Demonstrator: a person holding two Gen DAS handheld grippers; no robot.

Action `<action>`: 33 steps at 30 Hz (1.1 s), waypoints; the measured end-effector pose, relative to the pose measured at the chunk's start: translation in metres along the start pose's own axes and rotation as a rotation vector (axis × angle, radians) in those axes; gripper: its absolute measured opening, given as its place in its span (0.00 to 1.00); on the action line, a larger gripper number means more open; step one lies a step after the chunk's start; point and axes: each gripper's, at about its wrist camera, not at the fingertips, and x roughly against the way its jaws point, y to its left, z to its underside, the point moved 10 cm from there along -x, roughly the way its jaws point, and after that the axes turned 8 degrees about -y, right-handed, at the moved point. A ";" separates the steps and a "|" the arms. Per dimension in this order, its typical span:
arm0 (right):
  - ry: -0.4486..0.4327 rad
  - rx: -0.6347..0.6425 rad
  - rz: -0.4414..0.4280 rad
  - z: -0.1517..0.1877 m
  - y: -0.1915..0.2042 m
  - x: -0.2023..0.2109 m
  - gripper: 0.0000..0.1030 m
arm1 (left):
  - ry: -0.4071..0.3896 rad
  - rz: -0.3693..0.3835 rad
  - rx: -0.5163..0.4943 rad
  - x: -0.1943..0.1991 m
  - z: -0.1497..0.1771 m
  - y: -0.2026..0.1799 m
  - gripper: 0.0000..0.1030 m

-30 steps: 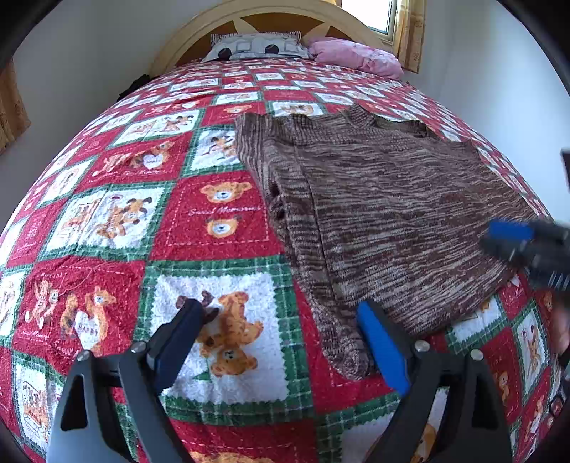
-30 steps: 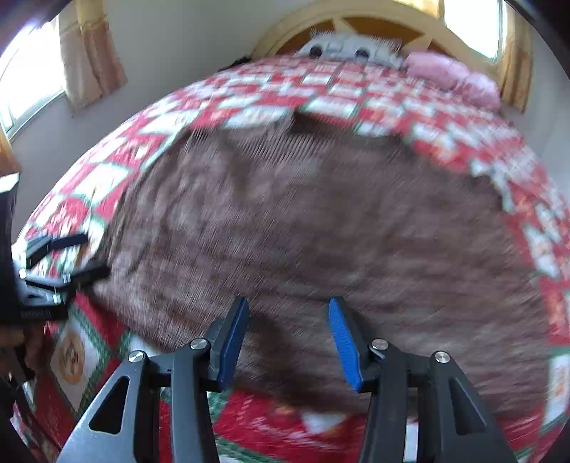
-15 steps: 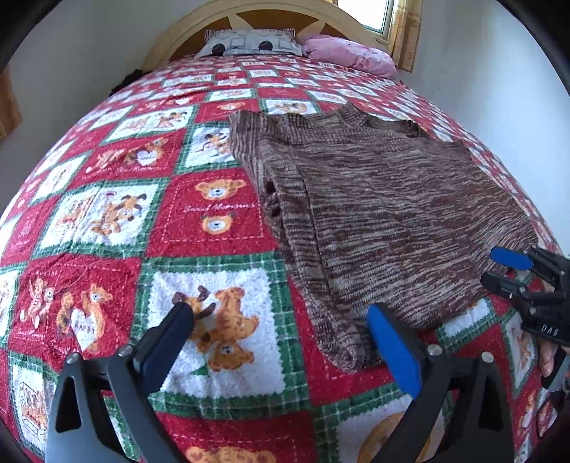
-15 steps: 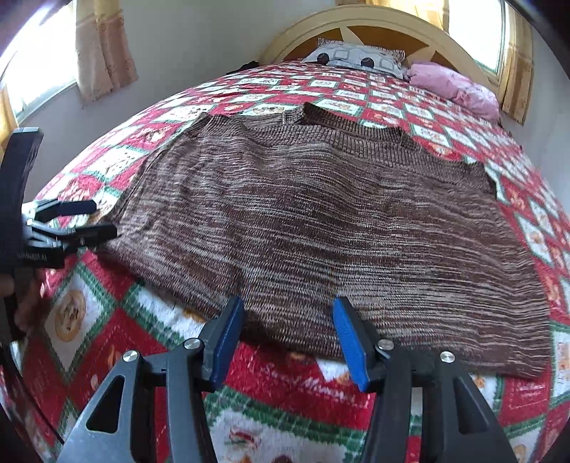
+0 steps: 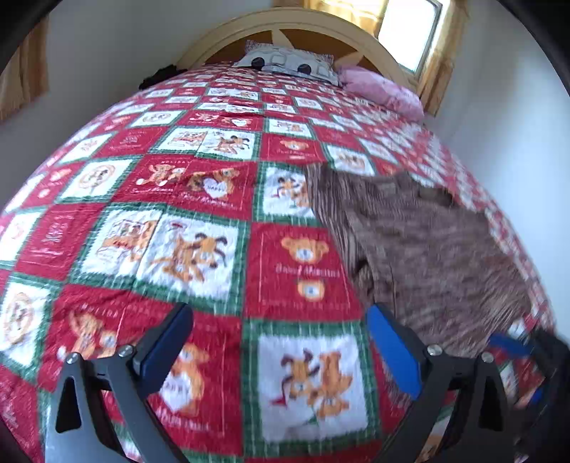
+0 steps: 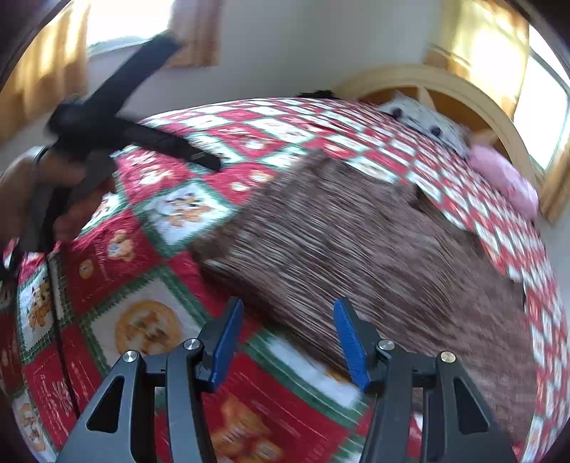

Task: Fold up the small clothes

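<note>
1. Here, a brown knit sweater (image 6: pixel 374 256) lies flat on a bed covered by a red, green and white quilt (image 5: pixel 199 249) printed with bears and dogs.
2. In the left wrist view the sweater (image 5: pixel 427 256) takes up the right half of the picture, one corner reaching up toward the middle of the quilt; the quilt to its left is bare.
3. The left gripper (image 5: pixel 279 343) hangs over the quilt with its jaws spread wide and nothing between them. Its right blue pad is just beside the sweater's near left edge; whether it touches the knit cannot be told.
4. The right gripper (image 6: pixel 286 338) hangs over the sweater's near edge, where knit meets quilt (image 6: pixel 149 320). Its jaws stand partly apart, the blue pads are bare, and no cloth is pinched between them.
5. The right gripper also shows, blurred, at the lower right rim of the left wrist view (image 5: pixel 523 356), by the sweater's near right corner.
6. The left gripper appears in the right wrist view as a blurred black shape at upper left (image 6: pixel 117 121), held by a hand (image 6: pixel 53 185) and well apart from the sweater.
7. At the head of the bed are an arched wooden headboard (image 5: pixel 302 25), a white patterned pillow (image 5: pixel 288 66) and a pink pillow (image 5: pixel 384 92).
8. Both views are smeared by motion.
</note>
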 end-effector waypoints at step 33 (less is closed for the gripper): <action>0.017 0.104 -0.025 -0.013 0.031 -0.038 0.06 | 0.045 0.247 0.067 -0.101 -0.053 -0.062 0.13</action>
